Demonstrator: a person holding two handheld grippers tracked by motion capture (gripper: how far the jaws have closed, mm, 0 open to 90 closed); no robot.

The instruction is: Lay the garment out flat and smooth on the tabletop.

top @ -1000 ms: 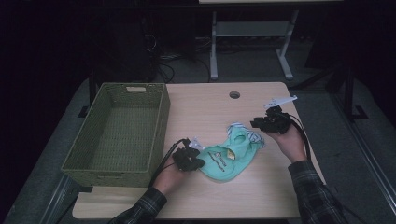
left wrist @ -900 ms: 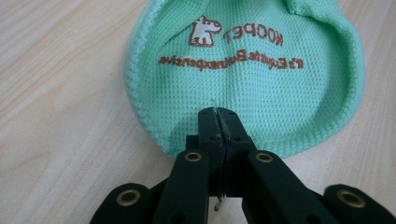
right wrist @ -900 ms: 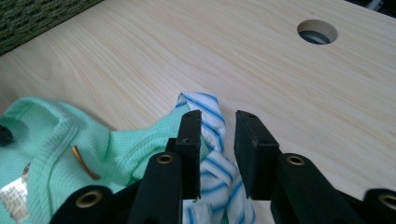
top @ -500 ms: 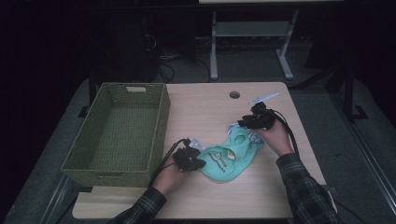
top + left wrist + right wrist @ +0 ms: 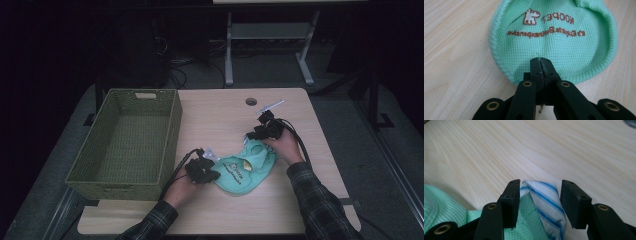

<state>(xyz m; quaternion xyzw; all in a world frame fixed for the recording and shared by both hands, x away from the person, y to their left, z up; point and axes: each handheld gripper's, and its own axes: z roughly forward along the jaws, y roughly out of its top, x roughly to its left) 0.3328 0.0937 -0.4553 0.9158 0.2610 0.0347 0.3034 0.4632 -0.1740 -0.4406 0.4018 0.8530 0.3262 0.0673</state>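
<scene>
1. A light wooden table stands in a dim room, with a round cable hole near its far edge.
2. A woven green basket sits on the table's left part.
3. The floor around it is dark grey.
4. Behind the table, a pale metal frame stands on the floor, with cables lying beside it.
5. The background beyond is almost black.

Green wicker basket on wood table, left side.

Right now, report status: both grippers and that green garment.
Left gripper shut on green pet garment hem. Right gripper jaws just opening, astride blue-striped collar, not clamped. Wicker basket beside, nothing blocking.
</scene>
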